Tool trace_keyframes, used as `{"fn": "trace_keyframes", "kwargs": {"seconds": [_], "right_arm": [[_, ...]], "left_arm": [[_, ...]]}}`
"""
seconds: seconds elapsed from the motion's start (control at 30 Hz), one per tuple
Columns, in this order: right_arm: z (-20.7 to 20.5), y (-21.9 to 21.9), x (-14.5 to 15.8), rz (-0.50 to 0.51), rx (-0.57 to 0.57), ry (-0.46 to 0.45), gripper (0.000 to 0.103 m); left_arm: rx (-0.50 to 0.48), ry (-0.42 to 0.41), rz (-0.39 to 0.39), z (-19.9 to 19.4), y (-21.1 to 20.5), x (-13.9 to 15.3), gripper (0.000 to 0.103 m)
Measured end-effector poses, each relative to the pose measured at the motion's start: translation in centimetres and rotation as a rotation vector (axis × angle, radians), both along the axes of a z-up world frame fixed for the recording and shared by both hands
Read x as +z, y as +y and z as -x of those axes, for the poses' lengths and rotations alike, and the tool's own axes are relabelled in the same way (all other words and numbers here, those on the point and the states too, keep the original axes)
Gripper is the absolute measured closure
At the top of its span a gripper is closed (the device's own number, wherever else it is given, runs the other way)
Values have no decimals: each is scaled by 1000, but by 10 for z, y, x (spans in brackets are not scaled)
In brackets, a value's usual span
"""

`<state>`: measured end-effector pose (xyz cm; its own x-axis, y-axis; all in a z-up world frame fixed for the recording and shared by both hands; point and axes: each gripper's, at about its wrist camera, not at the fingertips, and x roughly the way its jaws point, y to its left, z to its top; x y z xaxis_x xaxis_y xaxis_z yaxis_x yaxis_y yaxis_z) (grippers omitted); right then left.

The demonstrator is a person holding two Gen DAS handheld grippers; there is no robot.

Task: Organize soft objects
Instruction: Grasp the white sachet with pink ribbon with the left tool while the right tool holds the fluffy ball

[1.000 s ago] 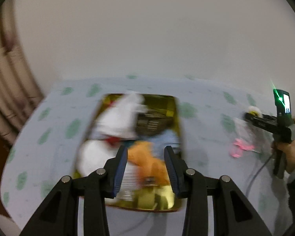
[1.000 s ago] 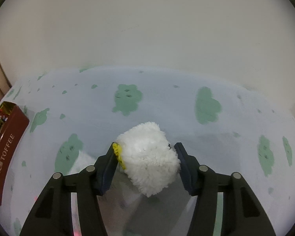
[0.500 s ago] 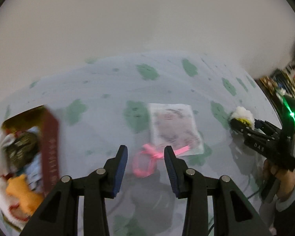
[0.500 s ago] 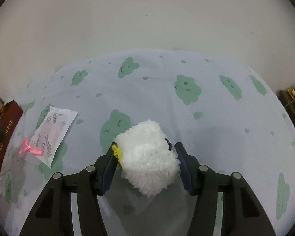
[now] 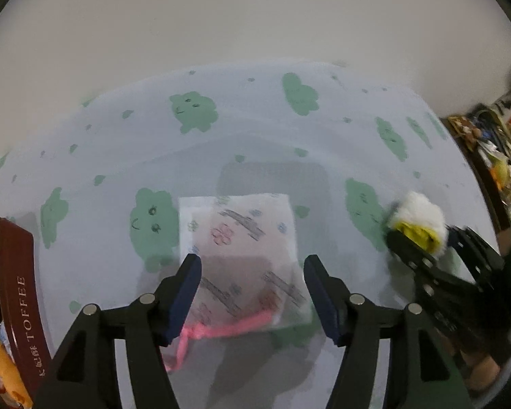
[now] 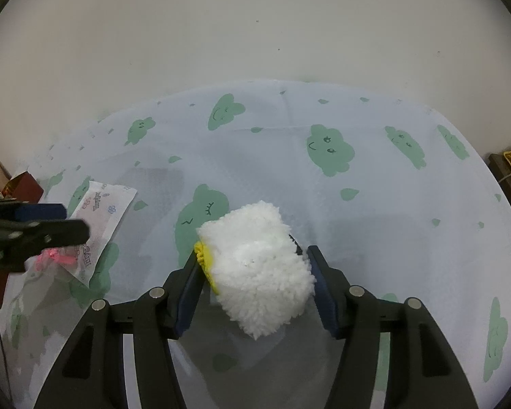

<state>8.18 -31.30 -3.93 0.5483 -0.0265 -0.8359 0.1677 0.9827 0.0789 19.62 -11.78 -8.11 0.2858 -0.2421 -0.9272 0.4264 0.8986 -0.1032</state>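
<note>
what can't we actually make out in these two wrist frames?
- Contents of the dark red TOFFEE tin: cut off by the left edge of the left wrist view.
- Print on the translucent drawstring pouch with pink cord: motion-blurred there; partly covered by the left gripper in the right wrist view.
- What the fluffy white and yellow plush depicts: the right gripper covers its sides.
- Clutter past the table's right edge: blurred and too small.
</note>
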Motion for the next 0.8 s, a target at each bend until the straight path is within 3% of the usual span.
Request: {"fn": "trace_keyframes", "kwargs": {"seconds": [0.23,0.53,0.73,0.8], "right_arm": [[-1,-1,0,-1,1,1,45],[0,-2,0,-7,-1,-2,45],[0,-2,1,-11,-1,-3,45],[0,-2,1,-11,-1,-3,45]], "left_arm": [[32,-3,-10,-10,2,-16,39],[4,-98,-37,1,-6,-24,26],[12,-105,-19,2,-1,-27,26],[8,-104,-33,4,0,-25,31]]}}
